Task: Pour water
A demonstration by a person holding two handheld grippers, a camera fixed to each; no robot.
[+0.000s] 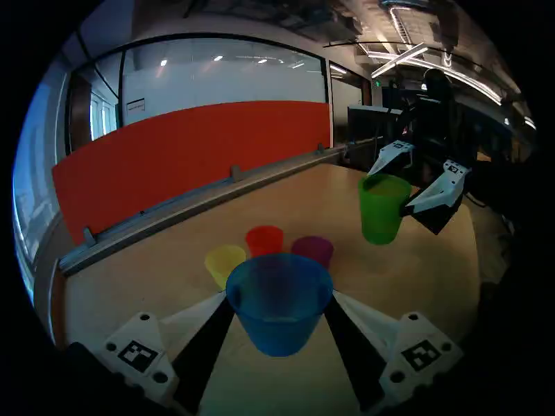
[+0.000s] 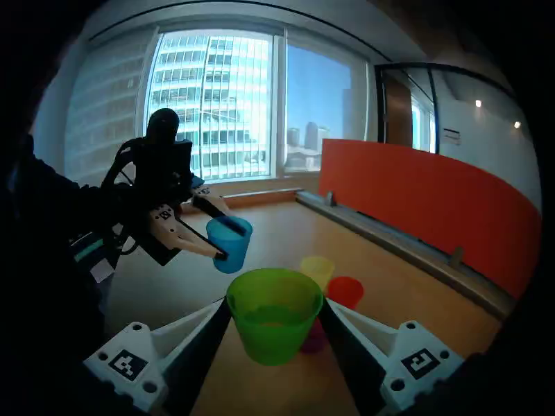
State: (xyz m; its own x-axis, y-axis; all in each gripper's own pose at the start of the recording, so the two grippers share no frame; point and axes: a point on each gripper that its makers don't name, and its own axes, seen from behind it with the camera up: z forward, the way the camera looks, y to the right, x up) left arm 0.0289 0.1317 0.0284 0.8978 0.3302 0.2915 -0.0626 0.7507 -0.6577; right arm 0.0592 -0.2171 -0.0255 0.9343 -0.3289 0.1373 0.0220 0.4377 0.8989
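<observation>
Above the wooden table [image 1: 423, 277], the left gripper [image 1: 279, 301] was pinching a blue cup [image 1: 279, 329] between its two fingers, upright and lifted in the air. Below and behind it, three small cups stood close together on the table: a yellow cup [image 1: 223, 262], a red cup [image 1: 264, 239] and a purple cup [image 1: 313, 247]. Farther off, the right gripper [image 1: 390, 191] was closed on a green cup [image 1: 380, 218], also upright and off the table, well apart from the blue one. How much water each cup held was hard to tell.

Several things could go wrong from this position. The two rims were not near each other, so a tilt begun too early would probably send water onto the table. Both cups were tapered, smooth plastic, so one might slide in the fingers when tipped. The three light cups below could be knocked over if a gripper came down carelessly.
</observation>
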